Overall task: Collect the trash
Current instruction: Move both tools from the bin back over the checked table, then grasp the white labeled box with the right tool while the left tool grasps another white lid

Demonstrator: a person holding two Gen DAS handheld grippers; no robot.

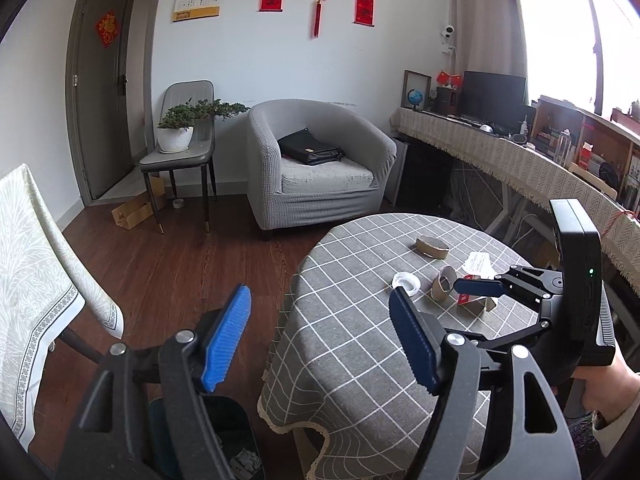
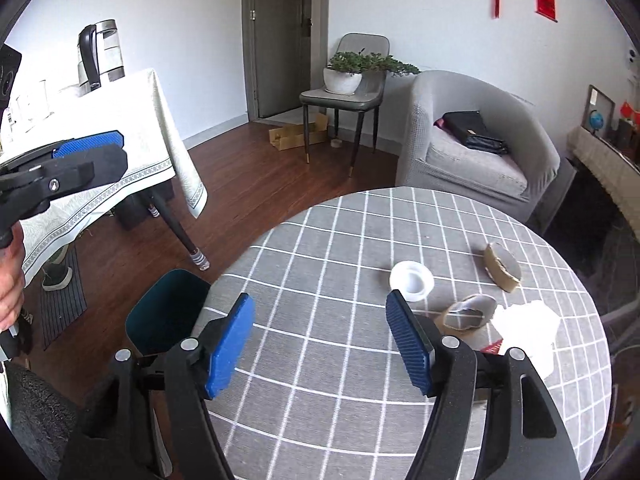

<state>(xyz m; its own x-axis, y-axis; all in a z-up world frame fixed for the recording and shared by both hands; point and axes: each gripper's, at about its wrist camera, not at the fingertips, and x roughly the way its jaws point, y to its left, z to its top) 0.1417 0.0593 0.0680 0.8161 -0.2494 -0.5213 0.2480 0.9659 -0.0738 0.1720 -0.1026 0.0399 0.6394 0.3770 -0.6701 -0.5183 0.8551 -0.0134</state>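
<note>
Both grippers stand wide and empty over the round checked surface (image 2: 320,360), with the trash lying at its far right part.

The dark bin (image 2: 164,312) sits on the floor just beside the surface's left edge. The left gripper (image 1: 320,336) and the right gripper (image 2: 320,344) hold nothing. Two flattened cardboard rolls (image 2: 502,266), a white lid (image 2: 412,278) and something like crumpled white plastic (image 2: 528,320) lie near the right edge.
</note>
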